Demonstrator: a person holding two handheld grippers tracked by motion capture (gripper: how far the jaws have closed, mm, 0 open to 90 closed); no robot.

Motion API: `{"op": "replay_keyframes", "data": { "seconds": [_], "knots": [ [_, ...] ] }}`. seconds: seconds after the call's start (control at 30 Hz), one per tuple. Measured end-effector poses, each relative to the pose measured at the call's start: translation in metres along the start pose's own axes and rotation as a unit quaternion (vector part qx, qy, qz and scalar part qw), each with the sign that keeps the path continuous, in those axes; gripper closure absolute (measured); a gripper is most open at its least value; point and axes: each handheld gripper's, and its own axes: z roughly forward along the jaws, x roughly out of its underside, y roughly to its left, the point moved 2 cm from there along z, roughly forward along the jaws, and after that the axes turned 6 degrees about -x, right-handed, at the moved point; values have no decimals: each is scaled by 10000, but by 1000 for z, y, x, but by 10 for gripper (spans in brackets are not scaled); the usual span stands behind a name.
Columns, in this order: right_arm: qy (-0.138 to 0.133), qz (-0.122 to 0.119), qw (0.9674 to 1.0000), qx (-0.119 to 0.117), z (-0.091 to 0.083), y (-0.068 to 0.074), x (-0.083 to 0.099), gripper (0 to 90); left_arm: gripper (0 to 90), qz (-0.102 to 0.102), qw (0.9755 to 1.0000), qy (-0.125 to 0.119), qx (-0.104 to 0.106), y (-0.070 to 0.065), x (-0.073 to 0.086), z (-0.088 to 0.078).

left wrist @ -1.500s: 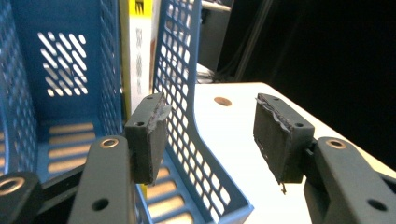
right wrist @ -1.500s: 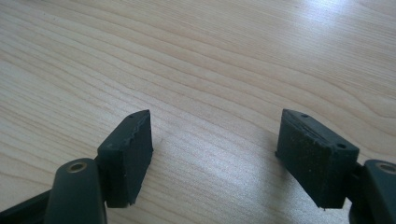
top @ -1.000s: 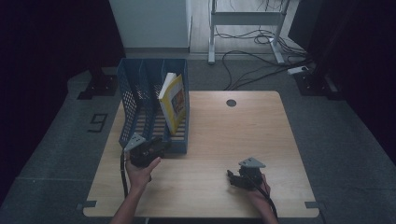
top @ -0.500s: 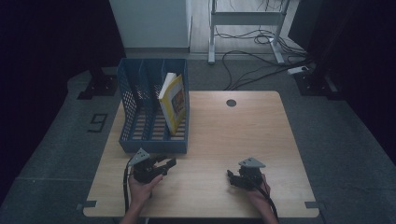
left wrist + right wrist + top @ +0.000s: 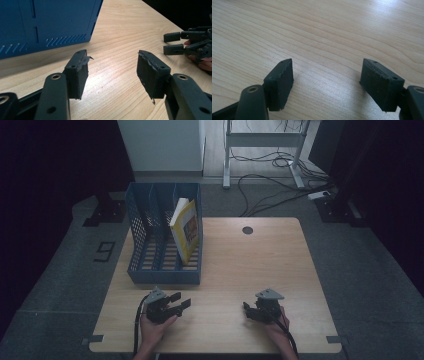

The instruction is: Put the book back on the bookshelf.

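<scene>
I am resting my left gripper (image 5: 181, 304) low on the tabletop (image 5: 260, 265), wide open and empty, with the file rack (image 5: 165, 240) just ahead. My right gripper (image 5: 248, 311) is sitting open and empty too. I am judging it best to keep both clear of the rack.

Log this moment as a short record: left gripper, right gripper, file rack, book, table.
left gripper: open, nothing between its jaws, low over the table near the file rack's front
right gripper: open, nothing between its jaws, near the table's front edge
file rack: blue, on the table's left side
book: yellow, leaning in the rack's right compartment
table: light wood
</scene>
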Motion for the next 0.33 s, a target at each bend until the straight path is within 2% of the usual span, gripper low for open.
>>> {"op": "replay_keyframes", "data": {
  "seconds": [0.33],
  "knots": [
    [3, 4, 10000, 4, 0, 0, 0, 256, 423, -145, 9999, 38, 41, 4, 3, 2]
  ]
}}
